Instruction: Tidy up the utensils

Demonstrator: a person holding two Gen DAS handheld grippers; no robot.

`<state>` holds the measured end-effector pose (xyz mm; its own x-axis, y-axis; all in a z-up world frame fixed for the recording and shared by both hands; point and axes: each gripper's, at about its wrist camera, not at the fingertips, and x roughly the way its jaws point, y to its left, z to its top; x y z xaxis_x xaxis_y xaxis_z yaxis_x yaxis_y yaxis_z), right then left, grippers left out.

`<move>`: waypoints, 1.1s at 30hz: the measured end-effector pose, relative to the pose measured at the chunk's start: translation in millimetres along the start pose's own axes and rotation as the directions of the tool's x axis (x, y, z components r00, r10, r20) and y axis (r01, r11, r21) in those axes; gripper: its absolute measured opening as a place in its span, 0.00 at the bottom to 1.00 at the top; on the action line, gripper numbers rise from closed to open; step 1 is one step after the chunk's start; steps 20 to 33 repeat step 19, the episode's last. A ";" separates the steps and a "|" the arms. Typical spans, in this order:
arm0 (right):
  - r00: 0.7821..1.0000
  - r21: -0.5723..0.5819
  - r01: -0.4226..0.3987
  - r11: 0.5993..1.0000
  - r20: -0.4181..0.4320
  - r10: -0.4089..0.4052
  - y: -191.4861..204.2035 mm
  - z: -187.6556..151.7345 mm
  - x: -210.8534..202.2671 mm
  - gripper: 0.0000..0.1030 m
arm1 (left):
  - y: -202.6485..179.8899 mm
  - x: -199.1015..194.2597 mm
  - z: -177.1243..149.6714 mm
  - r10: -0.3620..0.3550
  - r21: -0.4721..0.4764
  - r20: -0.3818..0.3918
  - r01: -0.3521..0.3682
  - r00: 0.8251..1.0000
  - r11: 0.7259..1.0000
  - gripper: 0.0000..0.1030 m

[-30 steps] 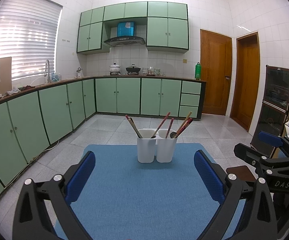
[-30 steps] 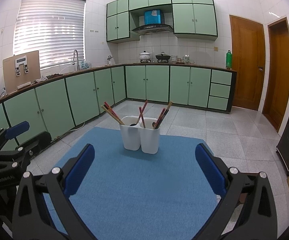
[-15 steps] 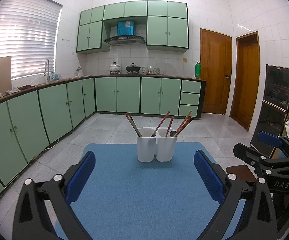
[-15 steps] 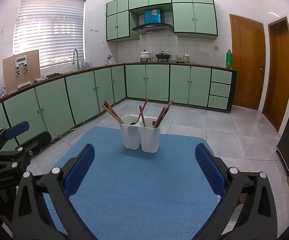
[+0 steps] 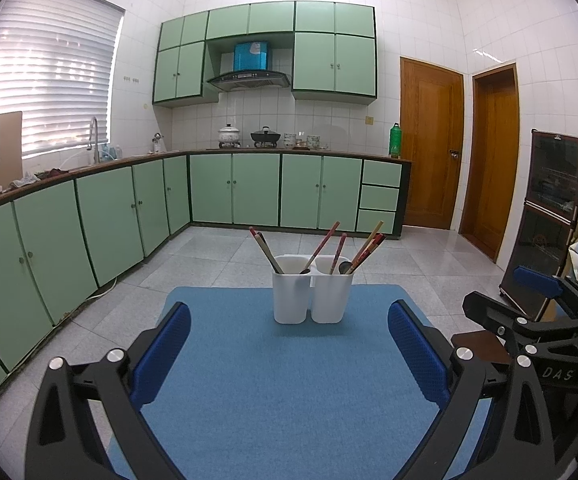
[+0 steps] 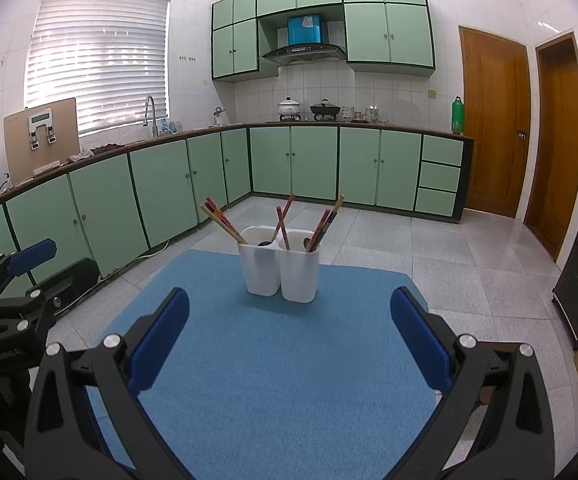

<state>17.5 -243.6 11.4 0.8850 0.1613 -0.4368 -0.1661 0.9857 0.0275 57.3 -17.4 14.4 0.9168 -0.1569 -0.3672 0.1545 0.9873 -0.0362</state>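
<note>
Two white cups [image 5: 312,295] stand side by side, touching, near the far end of a blue mat [image 5: 289,380]. The cups stand up straight. Chopsticks [image 5: 331,242] and spoons poke out of them and lean to the sides. In the left cup [image 6: 260,261] a few chopsticks [image 6: 222,219] lean far to the left, and one red stick leans to the right. A dark spoon bowl [image 6: 265,243] peeks out at its rim. In the right cup [image 6: 299,270] one red stick [image 6: 282,227] leans a bit to the left and a bunch of sticks [image 6: 327,219] leans to the right. The left claw [image 5: 289,354] hangs over the near part of the mat. Its two blue pads [image 5: 162,354] are wide apart and hold nothing. The right claw [image 6: 288,350] is the same: its blue pads [image 6: 421,342] are spread wide with only the mat between them. Both claws are well apart from the cups and point at them. Each claw can be seen from the other one's camera, off to the side of the mat. Behind the mat is a grey tile floor [image 5: 217,256]. Green cupboards [image 5: 233,190] run along the walls, with two pots [image 6: 307,107] on the counter. There are two brown doors [image 5: 461,152] on the right and a window with white blinds [image 6: 97,56] on the left.
</note>
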 end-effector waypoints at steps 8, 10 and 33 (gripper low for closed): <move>1.000 0.002 0.002 1.000 -0.005 -0.002 -2.3 -1.5 2.5 0.95 | 1.9 2.4 -1.6 -0.004 -0.014 -0.006 0.004 1.000 1.000 0.94; 1.000 0.004 0.003 1.000 -0.007 -0.003 -2.6 -2.7 3.5 0.95 | 3.5 2.4 -0.1 -0.003 -0.010 -0.008 0.003 1.000 1.000 0.94; 1.000 0.004 0.005 1.000 -0.010 -0.005 -3.8 -3.9 5.0 0.95 | 4.1 4.7 -0.2 0.003 -0.005 -0.017 -0.003 1.000 1.000 0.94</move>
